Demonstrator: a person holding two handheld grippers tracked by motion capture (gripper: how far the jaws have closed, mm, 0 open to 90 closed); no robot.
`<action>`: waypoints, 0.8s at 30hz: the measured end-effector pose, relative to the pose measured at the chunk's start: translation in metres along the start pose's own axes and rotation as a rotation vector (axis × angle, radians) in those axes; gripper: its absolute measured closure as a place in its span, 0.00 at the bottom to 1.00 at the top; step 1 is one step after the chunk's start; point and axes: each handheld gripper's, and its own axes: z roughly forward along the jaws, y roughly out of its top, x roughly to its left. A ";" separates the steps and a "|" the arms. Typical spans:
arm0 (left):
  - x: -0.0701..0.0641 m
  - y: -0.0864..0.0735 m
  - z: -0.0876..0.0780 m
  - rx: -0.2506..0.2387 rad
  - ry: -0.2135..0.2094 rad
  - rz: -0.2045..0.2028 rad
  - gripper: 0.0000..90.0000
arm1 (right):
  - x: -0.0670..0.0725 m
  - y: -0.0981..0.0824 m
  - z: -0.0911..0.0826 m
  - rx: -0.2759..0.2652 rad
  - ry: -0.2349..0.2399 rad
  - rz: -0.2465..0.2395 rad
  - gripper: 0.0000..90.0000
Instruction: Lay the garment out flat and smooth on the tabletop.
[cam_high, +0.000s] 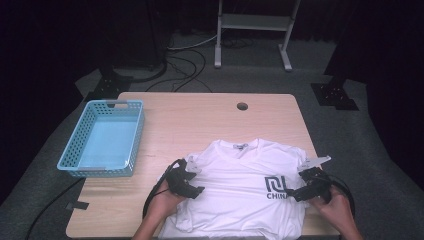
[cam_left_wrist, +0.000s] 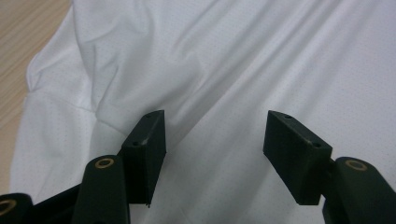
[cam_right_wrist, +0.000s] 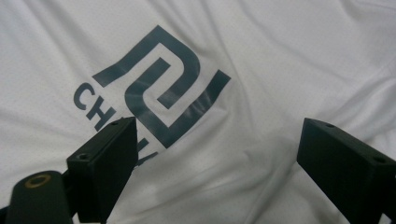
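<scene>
- The white T-shirt (cam_high: 240, 192) is seen lying flat, front up, at the near edge of the wooden table (cam_high: 200, 120), collar pointed away from the person and hem hanging toward the near edge.
- Its long axis, collar to hem, is run away from the person; the sleeves are spread out to either side.
- A dark logo (cam_right_wrist: 159, 88) with lettering is printed on the chest, on the side of the right gripper.
- The left gripper (cam_high: 192, 186) is held over the left sleeve and shoulder area, jaws spread wide, with only creased cloth (cam_left_wrist: 210, 93) below them and nothing pinched between.
- The right gripper (cam_high: 300, 192) is held at the opposite flank of the shirt, just beside the logo, jaws also apart and nothing clamped.
- Both grippers are pointed inward toward the shirt's midline, so the garment is bracketed between them, each about as near to its own side.
- The coming move is judged to turn on that bracket: each side edge lies directly under or just beside its own gripper, so a fold across the long axis can be started from either flank.
- A blue plastic basket (cam_high: 102, 137) is set well apart, at the table's far left.
</scene>
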 end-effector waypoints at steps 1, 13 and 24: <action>0.000 0.000 0.001 0.001 -0.002 -0.001 0.39 | 0.000 0.000 0.000 0.008 -0.012 0.010 0.13; -0.002 -0.005 0.008 0.001 0.009 -0.023 0.24 | 0.001 -0.001 0.013 0.066 -0.059 0.074 0.13; -0.001 -0.006 0.010 0.002 0.070 -0.104 0.11 | 0.001 0.004 0.021 0.109 -0.077 0.177 0.02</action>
